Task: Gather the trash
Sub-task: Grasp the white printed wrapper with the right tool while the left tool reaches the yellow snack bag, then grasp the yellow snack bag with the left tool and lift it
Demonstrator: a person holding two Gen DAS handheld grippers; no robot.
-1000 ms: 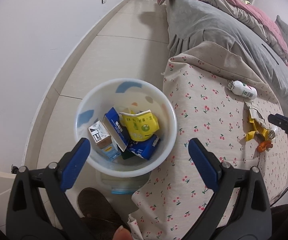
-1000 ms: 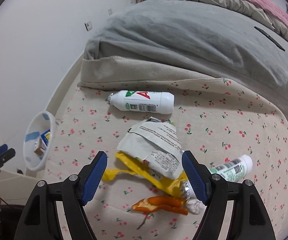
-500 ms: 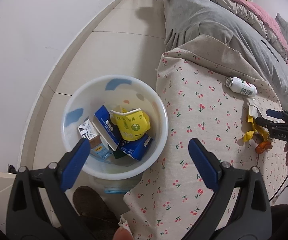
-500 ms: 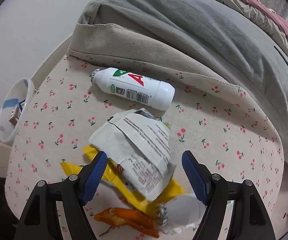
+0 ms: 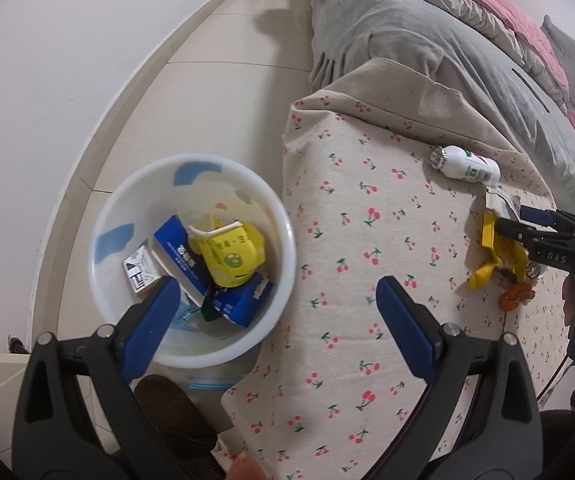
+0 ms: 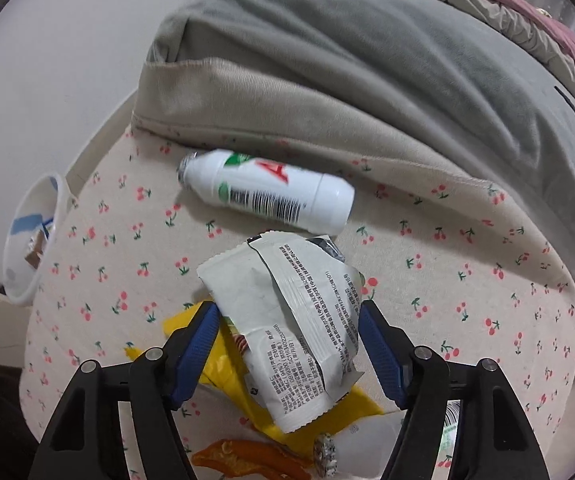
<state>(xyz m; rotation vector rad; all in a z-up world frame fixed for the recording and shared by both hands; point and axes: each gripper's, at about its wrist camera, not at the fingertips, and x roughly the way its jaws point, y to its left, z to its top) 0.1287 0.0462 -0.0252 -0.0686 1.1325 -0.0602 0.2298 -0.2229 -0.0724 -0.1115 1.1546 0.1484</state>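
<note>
The right claw [image 6: 287, 344] has come down over the white wrapper [image 6: 287, 320] on the yellow wrapper [image 6: 223, 364]; its jaws have just been closing, the wrapper between them.

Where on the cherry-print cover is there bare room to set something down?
Free: the broad stretch of cherry-print cover between the white bin and the wrapper pile. Crowded: around the white bottle, wrappers and orange peel, where the right claw works.

Cream cloth [image 6: 427, 248] with red cherries; white bottle [image 6: 271, 196], white wrapper [image 6: 287, 320] over yellow wrapper [image 6: 223, 364], white bin [image 5: 275, 216].
</note>
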